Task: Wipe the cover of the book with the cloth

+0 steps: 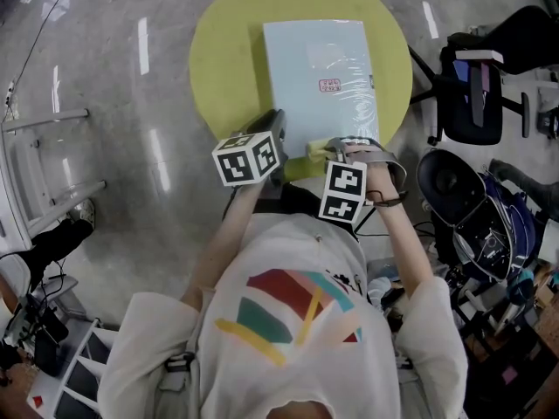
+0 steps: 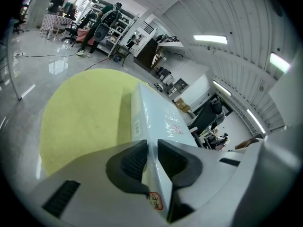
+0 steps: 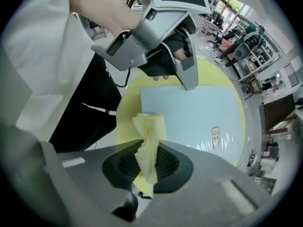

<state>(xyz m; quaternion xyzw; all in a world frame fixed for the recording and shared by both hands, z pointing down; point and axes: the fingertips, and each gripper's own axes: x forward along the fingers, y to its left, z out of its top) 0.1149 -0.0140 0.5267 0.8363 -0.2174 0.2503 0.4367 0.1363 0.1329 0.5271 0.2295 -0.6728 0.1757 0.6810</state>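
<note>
While the pale grey floor point(image 1: 105, 103) shines at the far left, the round yellow table point(image 1: 223, 59) stands in the middle of the head view with the book point(image 1: 319, 77) lying flat on it. The book is pale blue and wrapped in glossy film, and a small red stamp point(image 1: 330, 85) sits on its cover. The book's near end reaches the table's near rim.

At the book's near left corner, the left gripper point(image 2: 152, 150) slants down and is clenched on the book. Its own view shows the book's edge running straight between the two dark ribbed pads, with one pad on each side.

Just right of it, along the near edge of the cover, lies the bunched yellow cloth point(image 3: 149, 136). The right gripper point(image 3: 149, 162) points straight down and grasps the cloth. The pads pinch its middle, and its loose end spreads onto the near corner of the cover.

Further right, well apart from the table, stands a black office chair point(image 1: 472, 94).
</note>
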